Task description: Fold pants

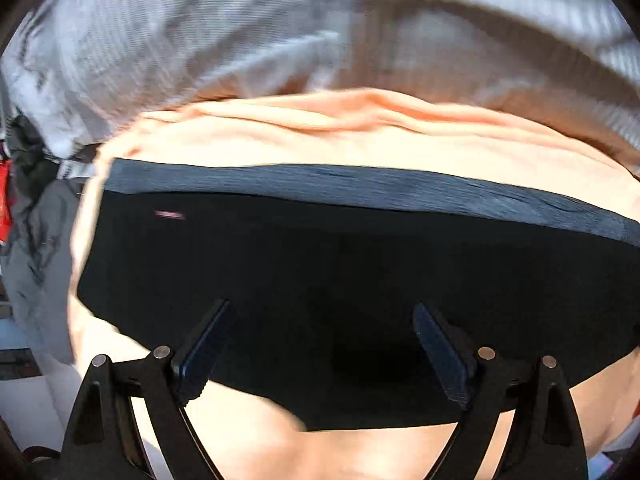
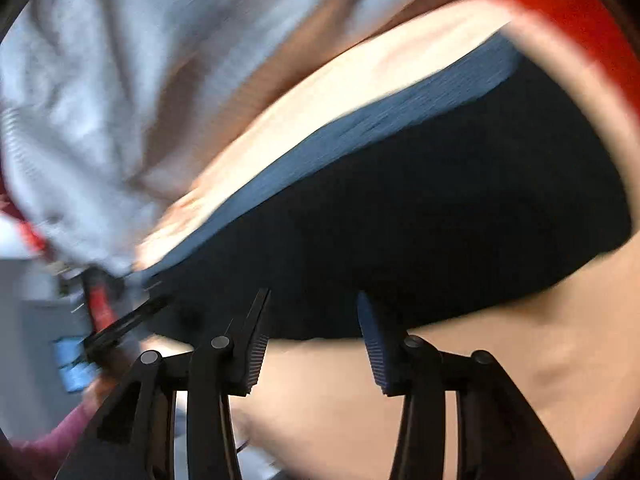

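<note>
Black pants (image 1: 320,280) with a ribbed grey-blue waistband (image 1: 360,186) lie flat on a peach cloth (image 1: 340,132). My left gripper (image 1: 320,312) is open, its fingers over the near edge of the pants, holding nothing. In the right wrist view the same pants (image 2: 420,232) run slantwise with the waistband (image 2: 360,128) on their far side. My right gripper (image 2: 312,304) is open at the near hem, empty. Both views are motion-blurred.
A crumpled grey striped cloth (image 1: 200,32) lies beyond the peach cloth, also in the right wrist view (image 2: 120,80). Red fabric (image 2: 560,4) shows at the top right. The other gripper (image 2: 120,324) shows at the left of the right wrist view.
</note>
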### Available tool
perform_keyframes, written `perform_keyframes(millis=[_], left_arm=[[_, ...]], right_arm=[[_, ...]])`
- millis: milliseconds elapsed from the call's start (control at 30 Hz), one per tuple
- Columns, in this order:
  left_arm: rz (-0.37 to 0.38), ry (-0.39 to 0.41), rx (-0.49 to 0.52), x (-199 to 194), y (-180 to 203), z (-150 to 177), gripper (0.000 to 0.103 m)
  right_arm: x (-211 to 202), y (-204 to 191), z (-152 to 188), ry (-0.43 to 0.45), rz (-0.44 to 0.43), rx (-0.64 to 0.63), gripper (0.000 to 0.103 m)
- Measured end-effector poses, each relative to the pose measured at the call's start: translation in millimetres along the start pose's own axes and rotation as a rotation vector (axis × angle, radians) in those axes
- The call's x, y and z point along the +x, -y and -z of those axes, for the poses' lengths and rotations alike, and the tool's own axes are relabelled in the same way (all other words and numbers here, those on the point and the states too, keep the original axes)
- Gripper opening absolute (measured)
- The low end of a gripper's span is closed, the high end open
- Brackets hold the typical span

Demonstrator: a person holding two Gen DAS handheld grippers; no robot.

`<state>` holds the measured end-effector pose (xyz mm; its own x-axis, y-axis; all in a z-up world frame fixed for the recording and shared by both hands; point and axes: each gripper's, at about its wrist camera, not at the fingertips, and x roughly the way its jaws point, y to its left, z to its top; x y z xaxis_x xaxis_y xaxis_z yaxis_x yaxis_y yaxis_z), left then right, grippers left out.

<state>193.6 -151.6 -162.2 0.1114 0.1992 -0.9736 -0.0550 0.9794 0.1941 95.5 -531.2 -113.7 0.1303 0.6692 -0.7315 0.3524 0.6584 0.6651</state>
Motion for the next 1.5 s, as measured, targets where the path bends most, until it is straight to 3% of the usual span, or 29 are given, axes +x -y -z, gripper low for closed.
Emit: perform_keyframes(millis=[67, 200, 333, 467, 667, 700, 800, 933, 1033, 1100, 1267, 1367, 1500], left_arm=[[-0.027, 0.003, 0.004, 5, -27, -2, 0.092], [-0.083, 0.011, 0.014, 34, -82, -2, 0.092], [-0.135, -0.006, 0.015, 73, -137, -6, 0.092], [-0.01, -0.014, -0.065, 97, -172, -6, 0.095], [0.012, 0.019, -0.033, 101, -173, -5, 0.096], [0.02, 0.016, -0.038, 99, -172, -4, 0.096], [0.018, 0.022, -0.027, 103, -175, -6, 0.096], [0.008, 0.036, -0.034, 105, -175, -7, 0.103], [0.021, 0.004, -0.061, 108, -183, -12, 0.103], [-0.006, 0.009, -0.044, 96, -178, -14, 0.097], [0.024, 0.073, -0.021, 73, -166, -33, 0.096], [0.037, 0.059, -0.043, 84, -154, -53, 0.096], [-0.023, 0.055, -0.064, 112, -139, -74, 0.096]], right_arm=[[36, -26, 23, -0.053, -0.093, -0.008, 0.048], [117, -75, 66, -0.13, -0.191, 0.028, 0.048], [201, -105, 90, -0.183, -0.238, 0.075, 0.048], [245, -125, 108, -0.197, -0.241, 0.08, 0.048], [260, -136, 99, -0.145, -0.219, 0.075, 0.048], [260, -137, 98, -0.149, -0.2, 0.066, 0.044], [259, -140, 94, -0.153, -0.171, 0.048, 0.009], [237, -161, 96, -0.122, -0.229, -0.042, 0.006], [243, -141, 110, -0.224, -0.134, 0.002, 0.007], [231, -135, 116, -0.249, -0.112, -0.001, 0.01], [178, -148, 88, -0.118, 0.001, -0.129, 0.01], [163, -150, 50, -0.013, 0.134, -0.194, 0.01], [170, -126, 7, 0.023, 0.311, -0.207, 0.01]])
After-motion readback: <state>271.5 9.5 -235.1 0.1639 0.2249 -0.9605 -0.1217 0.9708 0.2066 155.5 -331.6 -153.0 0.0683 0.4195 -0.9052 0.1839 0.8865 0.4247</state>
